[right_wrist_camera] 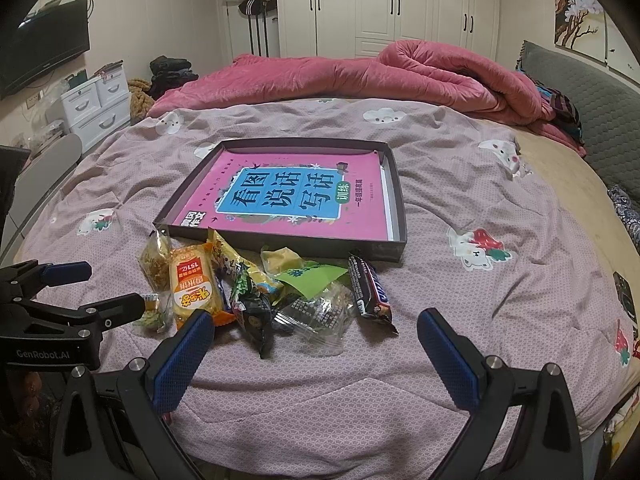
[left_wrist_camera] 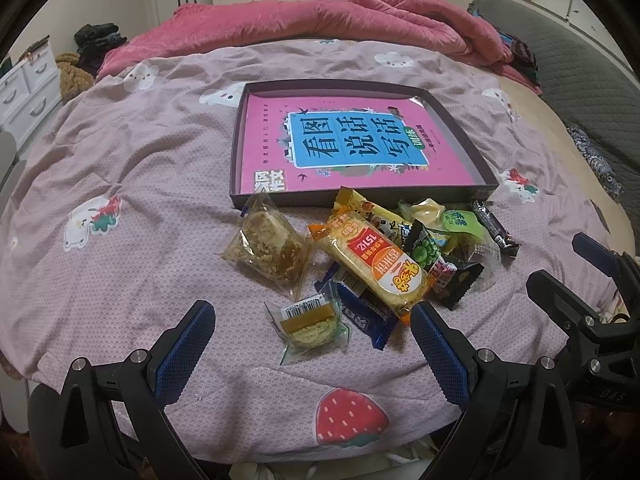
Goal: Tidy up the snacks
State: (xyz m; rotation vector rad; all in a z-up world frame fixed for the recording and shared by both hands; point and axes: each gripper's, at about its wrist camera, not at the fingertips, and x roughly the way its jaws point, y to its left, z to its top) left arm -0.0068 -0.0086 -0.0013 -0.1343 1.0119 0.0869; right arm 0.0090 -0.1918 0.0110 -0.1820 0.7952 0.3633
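A pile of wrapped snacks lies on the bed in front of a shallow dark box [left_wrist_camera: 460, 194] [right_wrist_camera: 280, 245] that holds a pink book [left_wrist_camera: 352, 140] [right_wrist_camera: 296, 196]. In the pile are a yellow rice-cake pack [left_wrist_camera: 376, 260] [right_wrist_camera: 192, 288], a clear pack of brown cakes [left_wrist_camera: 268, 248], a small clear-wrapped cookie [left_wrist_camera: 310, 326], a dark chocolate bar [right_wrist_camera: 370, 288] [left_wrist_camera: 494, 228] and a green pea packet [left_wrist_camera: 424, 246]. My left gripper [left_wrist_camera: 312, 332] is open over the small cookie. My right gripper [right_wrist_camera: 316, 332] is open, just short of the pile.
The bed has a lilac quilt [left_wrist_camera: 140, 208] with cartoon prints. A rolled pink duvet [right_wrist_camera: 400, 76] lies at the far side, a grey headboard [right_wrist_camera: 592, 104] at the right. White drawers [right_wrist_camera: 96, 108] and a TV [right_wrist_camera: 44, 48] stand at the left.
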